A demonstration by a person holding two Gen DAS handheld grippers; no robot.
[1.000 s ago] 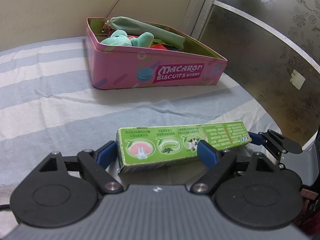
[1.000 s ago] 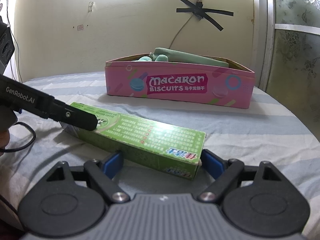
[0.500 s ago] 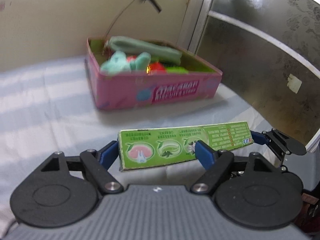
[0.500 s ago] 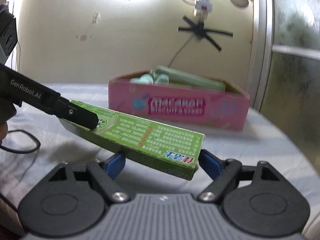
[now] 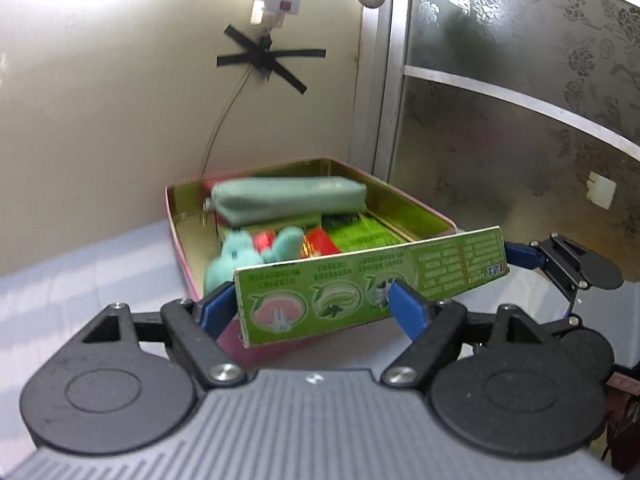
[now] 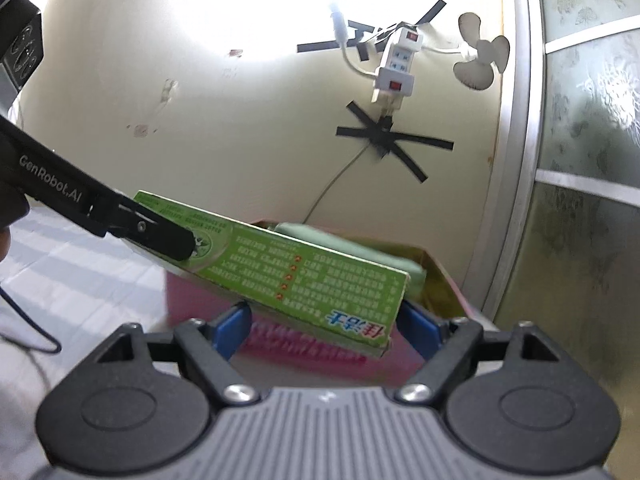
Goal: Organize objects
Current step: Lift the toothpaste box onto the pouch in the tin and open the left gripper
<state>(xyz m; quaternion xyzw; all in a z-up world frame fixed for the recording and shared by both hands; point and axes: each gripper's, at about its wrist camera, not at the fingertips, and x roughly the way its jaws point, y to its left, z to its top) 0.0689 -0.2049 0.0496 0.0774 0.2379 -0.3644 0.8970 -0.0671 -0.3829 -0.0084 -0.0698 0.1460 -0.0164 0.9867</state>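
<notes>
A long green toothpaste box (image 5: 360, 288) is held in the air by both grippers, one at each end. My left gripper (image 5: 308, 304) is shut on its near end. My right gripper (image 6: 324, 320) is shut on the other end (image 6: 320, 280) and shows at the right of the left wrist view (image 5: 560, 260). The box hangs just in front of and above the pink biscuit tin (image 5: 176, 216). The tin holds a green pouch (image 5: 288, 200), a teal plush toy (image 5: 240, 252) and red and green packets. In the right wrist view the tin (image 6: 440, 272) lies behind the box.
The tin stands on a blue and white striped cloth (image 5: 80, 272) by a cream wall. A power strip (image 6: 396, 64) and taped cable hang on the wall. A frosted glass door (image 5: 520, 140) with a metal frame is at the right.
Both grippers have lifted the toothpaste box off the cloth and carried it up and forward to the tin. The tin now looks closer and lower in both views.
</notes>
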